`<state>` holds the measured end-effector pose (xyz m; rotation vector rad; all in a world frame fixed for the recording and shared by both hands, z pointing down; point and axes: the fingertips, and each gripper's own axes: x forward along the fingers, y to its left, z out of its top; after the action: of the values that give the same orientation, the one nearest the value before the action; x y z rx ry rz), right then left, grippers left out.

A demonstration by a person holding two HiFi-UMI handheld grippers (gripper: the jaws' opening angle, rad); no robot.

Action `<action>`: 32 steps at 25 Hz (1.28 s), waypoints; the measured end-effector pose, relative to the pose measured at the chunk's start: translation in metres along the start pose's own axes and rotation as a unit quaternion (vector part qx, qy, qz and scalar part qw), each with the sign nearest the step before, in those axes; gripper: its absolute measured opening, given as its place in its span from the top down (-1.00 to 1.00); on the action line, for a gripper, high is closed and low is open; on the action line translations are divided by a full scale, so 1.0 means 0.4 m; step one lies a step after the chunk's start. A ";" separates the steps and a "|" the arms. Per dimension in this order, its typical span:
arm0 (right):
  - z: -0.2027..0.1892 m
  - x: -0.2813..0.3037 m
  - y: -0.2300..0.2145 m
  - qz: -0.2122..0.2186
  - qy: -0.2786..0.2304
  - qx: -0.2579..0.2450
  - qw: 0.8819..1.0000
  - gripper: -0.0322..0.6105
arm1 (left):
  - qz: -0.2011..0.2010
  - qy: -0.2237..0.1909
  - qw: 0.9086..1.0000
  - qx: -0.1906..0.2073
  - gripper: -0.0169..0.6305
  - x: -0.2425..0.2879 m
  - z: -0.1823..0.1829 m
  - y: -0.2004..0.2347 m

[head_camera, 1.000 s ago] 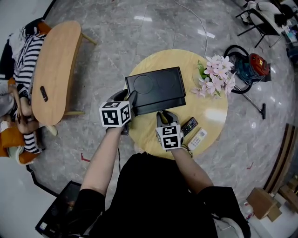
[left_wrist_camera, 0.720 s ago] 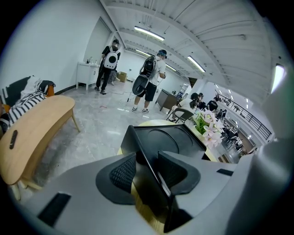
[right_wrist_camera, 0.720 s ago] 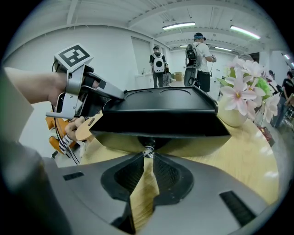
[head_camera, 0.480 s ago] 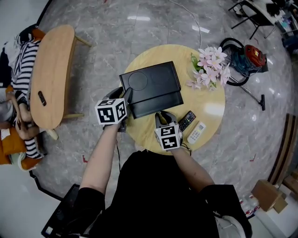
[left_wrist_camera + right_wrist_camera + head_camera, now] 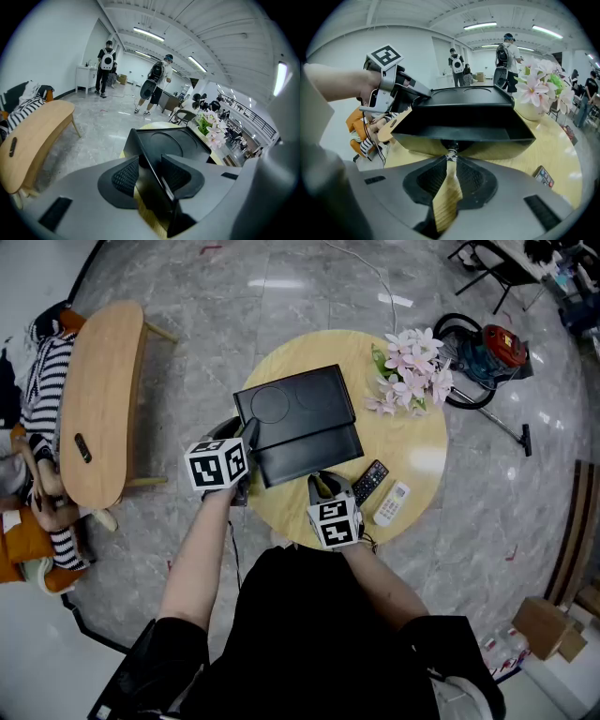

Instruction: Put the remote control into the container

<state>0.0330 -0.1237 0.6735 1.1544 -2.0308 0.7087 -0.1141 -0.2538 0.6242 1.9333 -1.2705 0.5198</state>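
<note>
**Head view.** The drawer (image 5: 309,454) of the black container (image 5: 295,409) stands further out toward the person than one second ago, and the right gripper (image 5: 323,482) has moved back with it. The opening is therefore widening. The loading step has not started. The black remote control (image 5: 370,482) lies on the round table (image 5: 412,460), just right of the drawer and beside a white remote (image 5: 392,503). Neither remote is touched. The left gripper (image 5: 247,430) sits at the container's left near corner.

**Left gripper view.** The left gripper (image 5: 152,176) is clamped on the thin side wall of the container (image 5: 173,145). The wall runs between the two ribbed pads (image 5: 125,177), and both pads press on it. This grip steadies the body against the pull.

**Right gripper view.** The right gripper (image 5: 451,161) has its jaws nearly together. Their tips pinch the small metal knob (image 5: 451,154) on the front of the drawer (image 5: 464,123), which shows an empty dark interior. The black remote control (image 5: 543,176) is visible at lower right on the table, well apart from the jaws.
</note>
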 end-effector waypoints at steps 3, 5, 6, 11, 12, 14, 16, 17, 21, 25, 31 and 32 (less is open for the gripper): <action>-0.002 -0.004 0.003 -0.003 -0.001 0.001 1.000 0.69 | 0.002 -0.002 1.000 -0.001 0.46 0.001 0.001 0.001; -0.004 -0.007 0.005 -0.005 -0.003 0.003 1.000 0.69 | 0.005 -0.004 1.000 -0.002 0.46 0.000 0.002 0.001; -0.010 -0.008 0.006 -0.005 -0.001 0.003 1.000 0.69 | 0.005 -0.004 1.000 -0.002 0.46 0.000 0.001 0.002; -0.035 -0.022 0.010 -0.007 0.006 0.006 1.000 0.68 | 0.006 -0.003 1.000 -0.003 0.46 0.000 0.001 0.001; -0.041 -0.025 0.011 -0.008 0.008 0.007 1.000 0.69 | 0.006 -0.003 1.000 -0.003 0.46 0.000 0.001 0.000; -0.050 -0.031 0.014 -0.009 0.011 0.010 1.000 0.69 | 0.008 -0.004 1.000 -0.003 0.47 -0.001 0.002 -0.001; -0.055 -0.035 0.020 -0.008 0.010 0.011 1.000 0.69 | 0.009 -0.005 1.000 -0.003 0.47 -0.001 0.002 0.000; -0.057 -0.037 0.023 -0.008 0.009 0.011 1.000 0.69 | 0.009 -0.005 1.000 -0.004 0.47 -0.001 0.002 0.000; -0.074 -0.044 0.029 -0.007 0.012 0.017 1.000 0.68 | 0.010 -0.009 1.000 -0.008 0.47 -0.003 0.000 0.000; -0.082 -0.052 0.034 -0.006 0.010 0.017 1.000 0.69 | 0.012 -0.013 1.000 -0.004 0.47 -0.006 0.000 -0.004; -0.083 -0.058 0.034 -0.008 0.007 0.015 1.000 0.68 | 0.012 -0.012 1.000 -0.003 0.47 -0.008 -0.001 -0.006; -0.084 -0.057 0.033 -0.008 0.007 0.015 1.000 0.68 | 0.013 -0.013 1.000 -0.004 0.47 -0.007 -0.001 -0.006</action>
<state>0.0395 -0.0815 0.6749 1.1772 -2.0035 0.7398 -0.1131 -0.2512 0.6216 1.9257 -1.3129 0.5040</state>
